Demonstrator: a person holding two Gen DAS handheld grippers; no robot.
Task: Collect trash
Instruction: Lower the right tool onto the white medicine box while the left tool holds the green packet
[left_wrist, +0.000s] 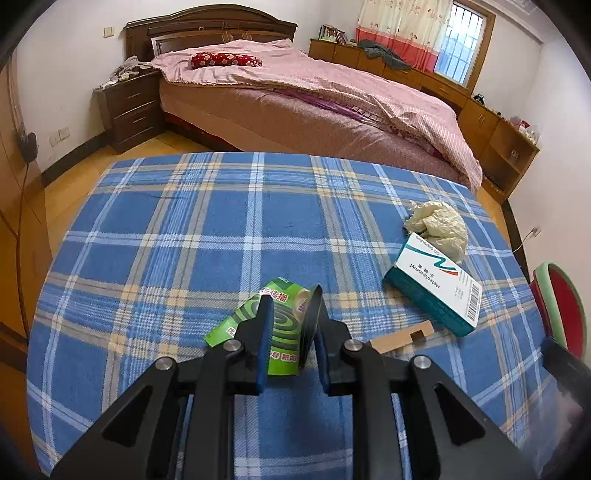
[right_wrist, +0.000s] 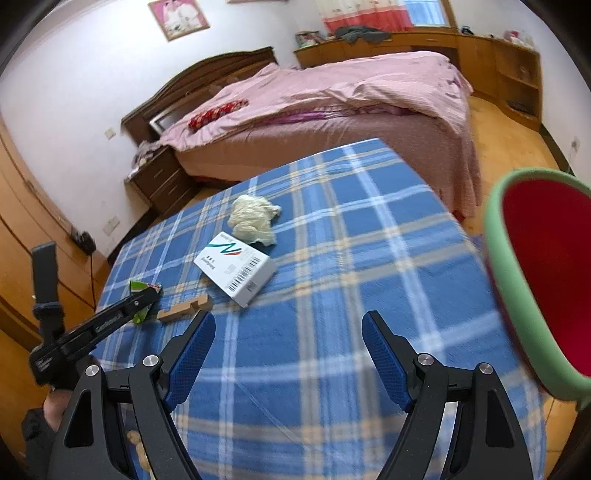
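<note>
Left gripper (left_wrist: 290, 314) jaws narrowed onto green mosquito-coil box (left_wrist: 258, 325), near-left on plaid blanket (left_wrist: 184, 240). Right gripper (right_wrist: 288, 354) wide open, empty. Bin (right_wrist: 498, 258) far right, nearer right hand.

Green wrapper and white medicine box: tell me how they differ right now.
The green wrapper is thin, bent printed card; the white medicine box is a solid, boxy carton. The green wrapper stands tilted between the left claw's pads, pinched; the white medicine box lies flat and untouched. Both sit on the blue plaid cloth.
</note>
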